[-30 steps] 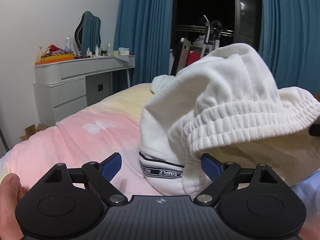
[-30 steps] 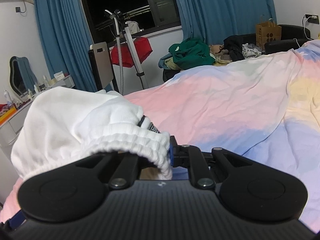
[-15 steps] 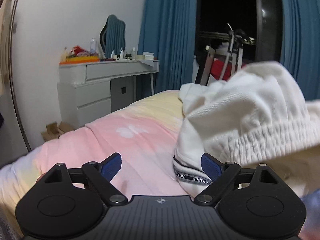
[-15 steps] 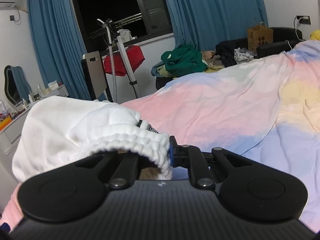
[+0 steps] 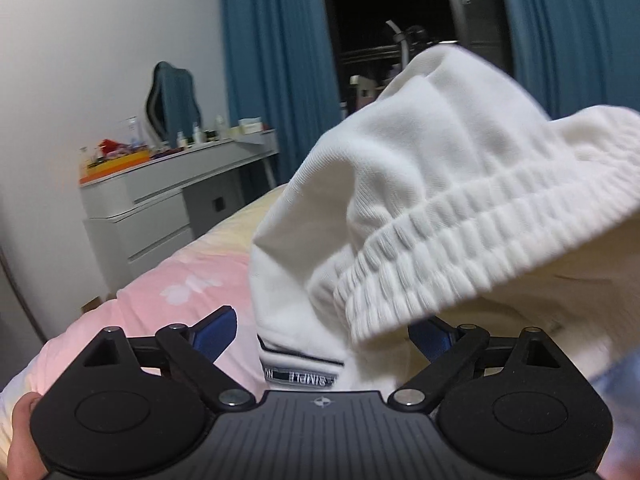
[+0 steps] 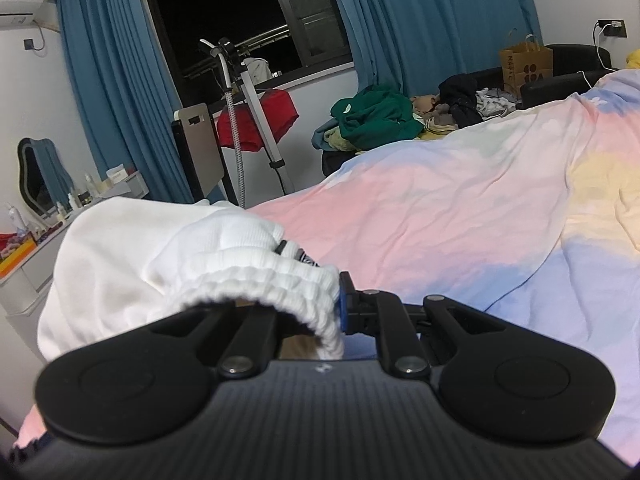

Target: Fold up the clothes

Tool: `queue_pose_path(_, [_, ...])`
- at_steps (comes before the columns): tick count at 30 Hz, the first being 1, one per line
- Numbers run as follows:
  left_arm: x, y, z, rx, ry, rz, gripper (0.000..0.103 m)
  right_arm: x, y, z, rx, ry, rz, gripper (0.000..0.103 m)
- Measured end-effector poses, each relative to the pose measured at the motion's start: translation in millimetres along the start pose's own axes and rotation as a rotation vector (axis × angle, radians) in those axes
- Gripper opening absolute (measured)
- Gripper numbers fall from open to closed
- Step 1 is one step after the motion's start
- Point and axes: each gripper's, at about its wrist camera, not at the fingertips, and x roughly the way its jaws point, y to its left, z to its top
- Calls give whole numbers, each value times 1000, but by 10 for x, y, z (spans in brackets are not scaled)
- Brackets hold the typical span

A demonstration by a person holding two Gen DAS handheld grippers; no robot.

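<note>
White sweatpants (image 5: 420,184) hang bunched in the air above the bed (image 6: 460,216), and from my seat I see them filling the right half of the left wrist view. The bed wears a pastel sheet of pink, yellow and blue. Beyond it stand blue curtains (image 6: 420,40) on either side of a dark window (image 6: 224,12), with a grey dresser (image 5: 160,204) against the white wall at left and a pile of clothes (image 6: 376,116) on a dark sofa at the far side. A garment steamer (image 6: 248,120) with a red cloth stands under the window.

My right hand-held gripper (image 6: 336,304) is clamped on the ribbed elastic waistband (image 6: 272,280) of the sweatpants, the cloth wrapped over its left finger so that only the blue pad on the right shows. My left hand-held gripper (image 5: 320,334) has its fingers spread wide, blue pads (image 5: 214,330) well apart, and between them hangs a lower fold of the garment with a printed band (image 5: 300,376). The cloth touches neither pad that I can make out. A thumb (image 5: 24,432) shows at the lower left edge.
</note>
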Motion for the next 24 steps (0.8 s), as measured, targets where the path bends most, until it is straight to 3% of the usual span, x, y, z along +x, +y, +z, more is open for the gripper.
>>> queue_pose_path(8, [190, 159, 5, -36, 58, 30, 102, 6, -30, -8, 2, 0, 7, 13])
queue_pose_path(15, [-170, 636, 154, -72, 11, 13, 102, 41, -20, -6, -3, 8, 2, 13])
queue_pose_path(20, [-343, 943, 192, -76, 15, 5, 103, 11, 45, -32, -34, 10, 15, 13])
queue_pose_path(24, [-455, 977, 148, -88, 35, -16, 103, 8, 105, -60, -64, 19, 20, 13])
